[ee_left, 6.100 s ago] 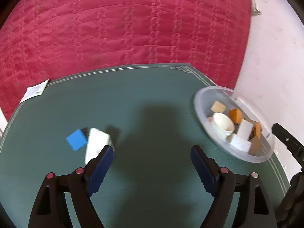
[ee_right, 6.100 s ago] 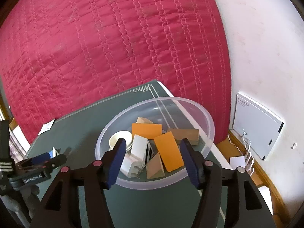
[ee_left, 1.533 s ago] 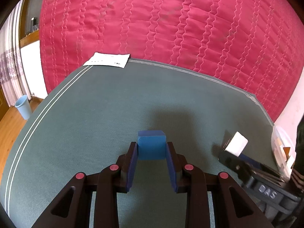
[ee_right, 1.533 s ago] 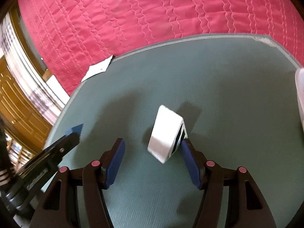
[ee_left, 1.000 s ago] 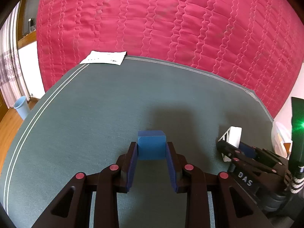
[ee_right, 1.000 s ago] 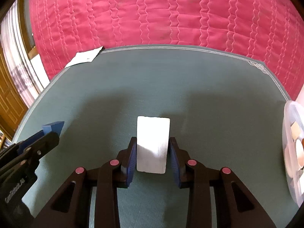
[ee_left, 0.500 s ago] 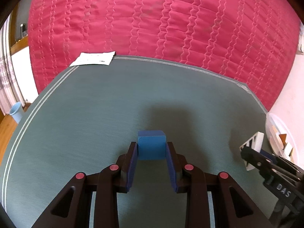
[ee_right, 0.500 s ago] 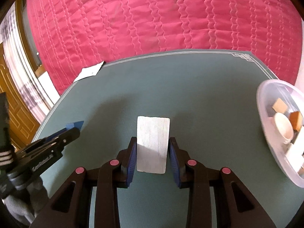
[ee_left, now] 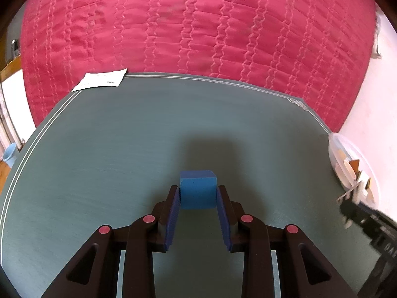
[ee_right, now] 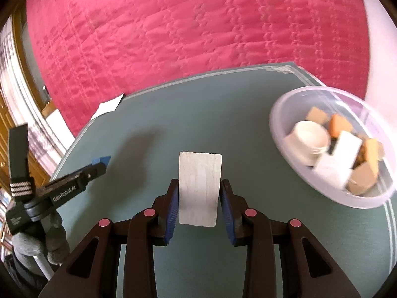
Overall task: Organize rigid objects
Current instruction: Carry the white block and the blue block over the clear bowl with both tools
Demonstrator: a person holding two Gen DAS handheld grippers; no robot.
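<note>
My left gripper point(ee_left: 198, 190) is shut on a blue cube point(ee_left: 197, 188), held above the green table point(ee_left: 124, 149). In the right wrist view my right gripper point(ee_right: 199, 185) is shut on a white rectangular block point(ee_right: 199, 188), also above the table. A clear plastic bowl point(ee_right: 280, 114) at the right holds a white cup point(ee_right: 309, 140), orange and tan blocks and white blocks. The bowl point(ee_left: 333, 149) also shows at the right edge of the left wrist view, with the right gripper and its white block point(ee_left: 354, 193) in front of it. The left gripper with its cube point(ee_right: 101, 160) shows at the left of the right wrist view.
A white paper slip point(ee_left: 101, 82) lies at the table's far left corner. A red quilted cover point(ee_left: 198, 29) rises behind the table. A white wall point(ee_left: 372, 99) stands at the right, close behind the bowl. A gloved hand point(ee_right: 39, 238) holds the left gripper.
My right gripper carried the white block to the right, so the bowl now sits larger and closer in its view. The left gripper shifted slightly right with the blue cube; both grips are unchanged.
</note>
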